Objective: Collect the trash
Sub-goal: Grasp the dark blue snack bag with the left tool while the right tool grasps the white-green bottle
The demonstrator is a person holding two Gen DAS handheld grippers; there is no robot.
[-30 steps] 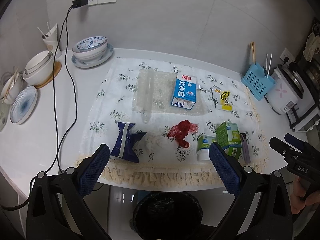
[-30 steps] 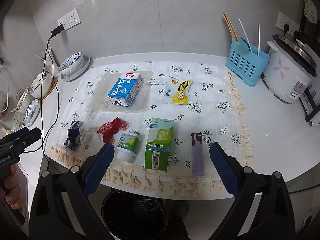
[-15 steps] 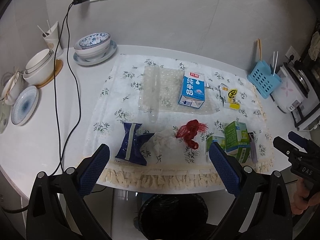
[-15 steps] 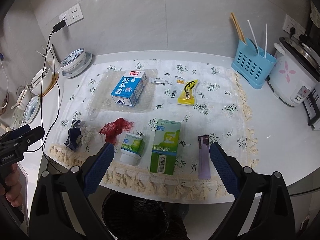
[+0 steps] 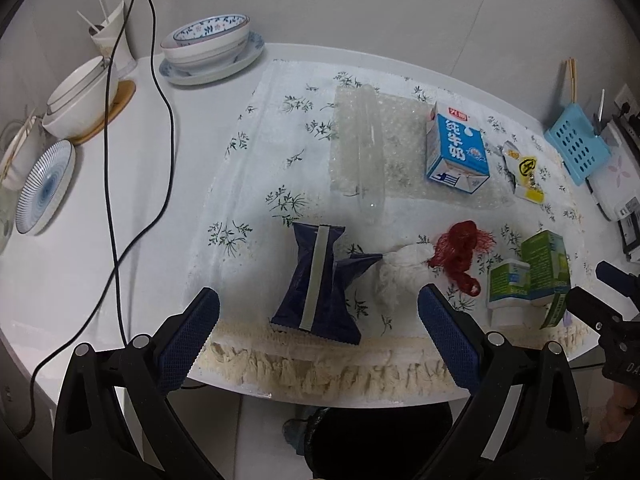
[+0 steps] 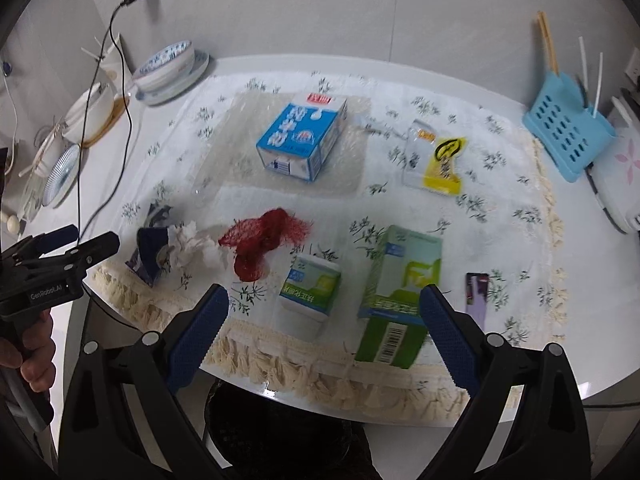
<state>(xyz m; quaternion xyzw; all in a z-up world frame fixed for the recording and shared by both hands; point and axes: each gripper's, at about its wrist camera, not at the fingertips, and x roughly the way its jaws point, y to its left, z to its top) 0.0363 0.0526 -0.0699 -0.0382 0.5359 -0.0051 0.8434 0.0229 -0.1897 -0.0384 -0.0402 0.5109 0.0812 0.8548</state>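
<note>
Left claw (image 5: 318, 328): your jaws stand wide apart and empty. Over the last second you have brought it in low toward the near edge of the bench (image 5: 80, 240); the dark blue wrapper (image 5: 320, 280) now sits squarely between the fingers' line, so you look set to take it first.

Right claw (image 6: 324, 326): also spread wide, holding nothing. It has closed in on the front row, with the small green-and-white tub (image 6: 310, 294) and the green box (image 6: 400, 296) framed between its fingers.

Trash still on the floral cloth (image 5: 280, 120), none collected yet:
- crumpled white tissue (image 5: 400, 268), touching the wrapper
- red mesh net (image 5: 460, 252)
- blue milk carton (image 6: 302, 138) lying on bubble wrap (image 5: 360, 140)
- yellow sachet (image 6: 440, 160)
- purple strip (image 6: 476, 300)

Bin (image 6: 288, 432): black-lined, on the floor under the bench's front edge, directly below both claws. Your drop should be short.
</note>
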